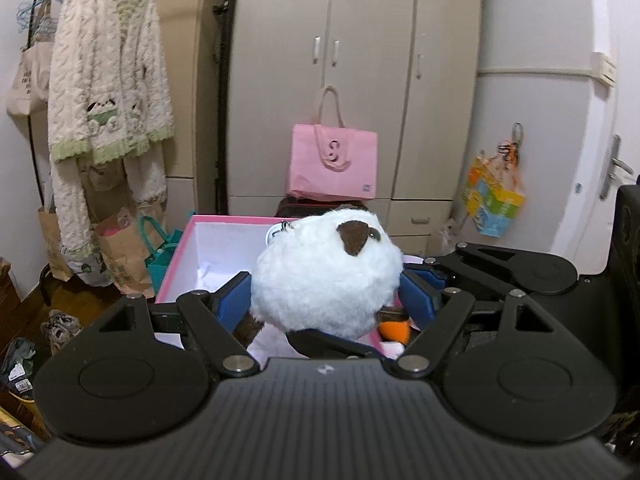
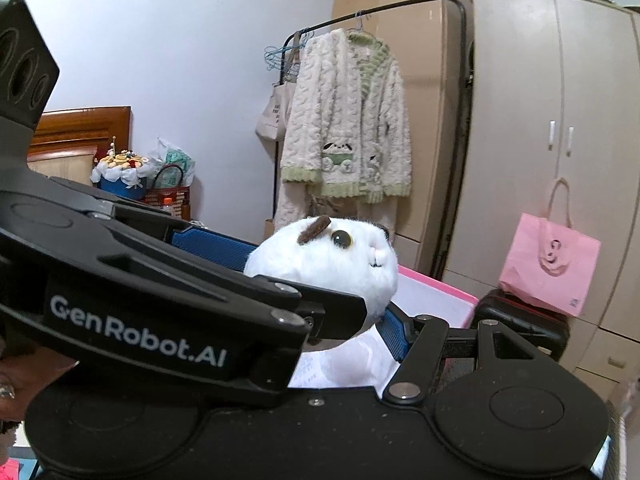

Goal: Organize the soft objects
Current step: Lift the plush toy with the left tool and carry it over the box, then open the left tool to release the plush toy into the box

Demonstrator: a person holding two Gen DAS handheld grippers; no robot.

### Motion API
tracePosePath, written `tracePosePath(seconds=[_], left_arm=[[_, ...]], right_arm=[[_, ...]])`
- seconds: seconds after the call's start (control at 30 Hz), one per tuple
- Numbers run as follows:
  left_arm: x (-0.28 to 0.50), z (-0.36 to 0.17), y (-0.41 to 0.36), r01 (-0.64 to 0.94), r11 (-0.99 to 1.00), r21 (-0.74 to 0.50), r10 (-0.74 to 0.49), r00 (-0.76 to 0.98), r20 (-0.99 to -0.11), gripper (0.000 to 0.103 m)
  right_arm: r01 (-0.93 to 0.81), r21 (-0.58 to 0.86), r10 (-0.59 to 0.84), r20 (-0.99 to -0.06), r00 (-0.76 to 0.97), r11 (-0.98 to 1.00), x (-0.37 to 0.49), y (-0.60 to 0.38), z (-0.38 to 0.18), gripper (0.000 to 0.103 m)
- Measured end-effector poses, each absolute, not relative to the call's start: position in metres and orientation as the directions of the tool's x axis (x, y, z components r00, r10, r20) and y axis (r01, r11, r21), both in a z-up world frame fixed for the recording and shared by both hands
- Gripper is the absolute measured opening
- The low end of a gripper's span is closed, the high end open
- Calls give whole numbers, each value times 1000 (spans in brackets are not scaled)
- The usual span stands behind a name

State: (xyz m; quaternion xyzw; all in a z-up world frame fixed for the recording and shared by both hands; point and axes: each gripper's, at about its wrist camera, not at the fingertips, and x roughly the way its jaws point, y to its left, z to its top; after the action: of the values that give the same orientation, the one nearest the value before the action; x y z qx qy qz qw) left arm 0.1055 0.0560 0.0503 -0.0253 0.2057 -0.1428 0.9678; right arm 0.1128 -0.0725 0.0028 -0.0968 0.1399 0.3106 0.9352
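Left tongs [image 1: 326, 300]: clenched on the white plush toy [image 1: 326, 276]; blue pads [image 1: 230, 306] press into its fur at 9 and 3 o'clock of the round body.
Right tongs [image 2: 320, 280]: also grasping the same toy, one blue pad behind it at 9 o'clock, the other under its chin at 5 o'clock; in the right wrist view the black body of the left tongs crosses the foreground, lettered "GenRobot.AI".
Plush toy: round, white, with a brown ear patch, a glossy eye and a small pink snout; held in the air between both pairs of tongs, above the open pink box [image 1: 188, 248], face turned away from the left camera.
Pink box: white inside, pink rim, lid off; it lies beneath and beyond the toy, reaching toward 10 o'clock in the left wrist view.
Orange item [image 1: 394, 330]: a small piece shows at 5 o'clock of the toy, low in the box; what it is cannot be told.
Wardrobe [image 1: 360, 60]: beige doors at 12 o'clock behind the toy.
Pink tote bag [image 1: 334, 164]: stands in front of the wardrobe, on something dark.
Fleece jacket [image 1: 108, 80]: cream with green trim, hanging on a black rack at 10 o'clock.
Paper bags [image 1: 124, 256]: on the floor under the jacket.
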Motion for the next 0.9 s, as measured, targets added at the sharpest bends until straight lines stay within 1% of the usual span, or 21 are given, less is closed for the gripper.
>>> tracePosePath(seconds=[0.2, 0.47, 0.57, 0.67, 0.83, 0.9], left_arm=[[157, 49, 78, 244, 959, -142, -282, 869, -406, 78], [215, 28, 102, 223, 948, -228, -308, 824, -476, 78], [233, 16, 109, 206, 940, -273, -324, 796, -511, 78], [250, 8, 112, 191, 934, -302, -332, 777, -534, 78], [268, -1, 114, 168, 934, -317, -329, 754, -569, 78], [271, -4, 113, 165, 939, -301, -317, 754, -575, 78]], right_arm=[[-664, -73, 604, -351, 716, 744, 168, -61, 5, 69], [-711, -70, 609, -463, 644, 699, 231, -41, -6, 69], [-726, -99, 590, -513, 624, 681, 249, -32, -13, 69], [-731, -119, 572, -543, 614, 672, 263, -28, -16, 69], [-739, -91, 564, -587, 581, 668, 285, -26, -22, 69], [-739, -84, 562, -595, 575, 668, 288, -27, -26, 70]])
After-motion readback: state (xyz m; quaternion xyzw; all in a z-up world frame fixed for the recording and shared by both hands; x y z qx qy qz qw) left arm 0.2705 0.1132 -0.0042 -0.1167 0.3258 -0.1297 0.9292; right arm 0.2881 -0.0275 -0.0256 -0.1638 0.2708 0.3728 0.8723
